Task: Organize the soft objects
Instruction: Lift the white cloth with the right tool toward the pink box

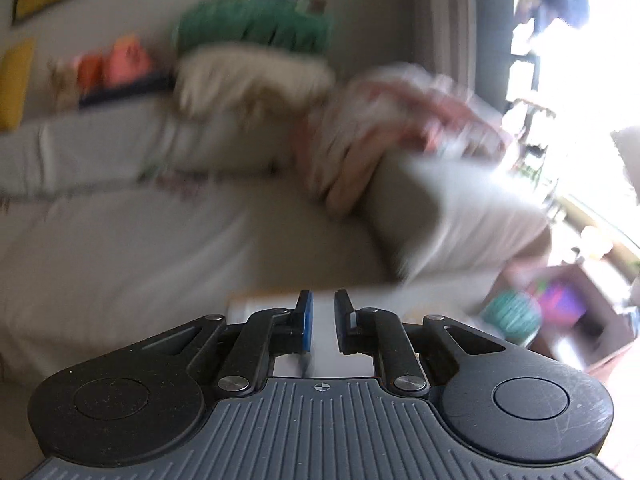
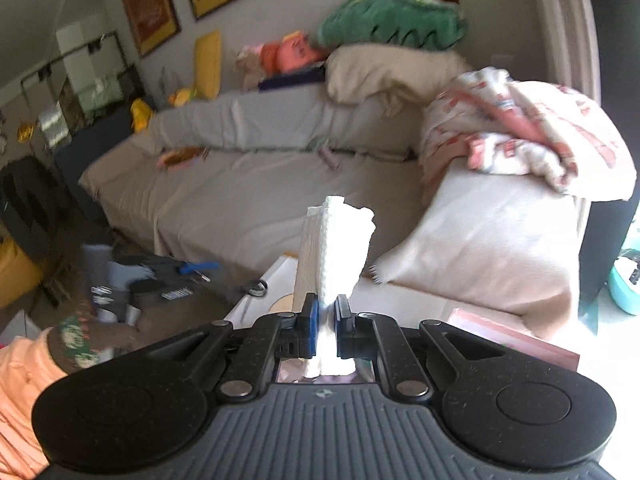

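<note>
Your right gripper is pinching a white, waffle-textured folded cloth, which stands upright from between the fingers. Ahead of that gripper lies the beige covered sofa; ahead and to its right, a crumpled pink-and-white patterned blanket sits atop a cream cushion. Farther off, a green plush pillow rests on a cream fringed pillow on the sofa back. Your left gripper holds nothing, its fingers drawn near each other with a narrow gap. Its view is motion-blurred; the same blanket shows ahead and to its right.
</note>
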Tool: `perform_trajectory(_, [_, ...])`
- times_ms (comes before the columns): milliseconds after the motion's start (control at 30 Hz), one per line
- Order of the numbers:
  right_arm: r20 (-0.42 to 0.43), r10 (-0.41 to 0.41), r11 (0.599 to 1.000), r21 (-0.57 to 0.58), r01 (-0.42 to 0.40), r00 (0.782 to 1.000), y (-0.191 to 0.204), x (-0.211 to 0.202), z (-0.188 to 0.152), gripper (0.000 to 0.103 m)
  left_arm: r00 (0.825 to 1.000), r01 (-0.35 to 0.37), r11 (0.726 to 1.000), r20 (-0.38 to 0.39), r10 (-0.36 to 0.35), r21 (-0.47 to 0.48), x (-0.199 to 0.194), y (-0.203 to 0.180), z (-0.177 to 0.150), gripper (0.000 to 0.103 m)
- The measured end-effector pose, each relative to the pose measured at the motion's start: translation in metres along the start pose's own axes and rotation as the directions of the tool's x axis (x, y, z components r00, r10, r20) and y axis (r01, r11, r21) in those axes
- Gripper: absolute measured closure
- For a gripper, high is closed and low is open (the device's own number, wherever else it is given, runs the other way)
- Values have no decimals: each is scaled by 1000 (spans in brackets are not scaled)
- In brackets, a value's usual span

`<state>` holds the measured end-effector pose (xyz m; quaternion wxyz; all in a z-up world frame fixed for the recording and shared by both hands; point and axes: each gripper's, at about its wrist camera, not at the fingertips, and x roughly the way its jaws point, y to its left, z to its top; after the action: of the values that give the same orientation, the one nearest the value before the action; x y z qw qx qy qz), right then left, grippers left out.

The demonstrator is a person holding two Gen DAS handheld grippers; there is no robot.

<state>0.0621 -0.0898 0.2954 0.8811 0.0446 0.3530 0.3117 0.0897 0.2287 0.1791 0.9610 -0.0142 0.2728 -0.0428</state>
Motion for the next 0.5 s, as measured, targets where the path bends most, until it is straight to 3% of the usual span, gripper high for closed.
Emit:
perform_trajectory(100, [36,-37,999,24,36,999,-17,-19,-11,95,994,58,998,88,-61,33,-24,-30,27,89])
perform_trajectory(200, [33,-62,997,48,60,998,-32,-31,-28,95,988,101,993,108,-107,61,-27,-60,37,89])
perform_trajectory(333, [-21,-52,997,55,53,998,-41,-24,-64,95,983,180,981,28,-183,72,-5,-79,20,87])
perform_trajectory(500, [-174,16,996,85,-1,985,-34,27,-123,94,966,233,972,-114,-233,-20,23,-71,-49,86])
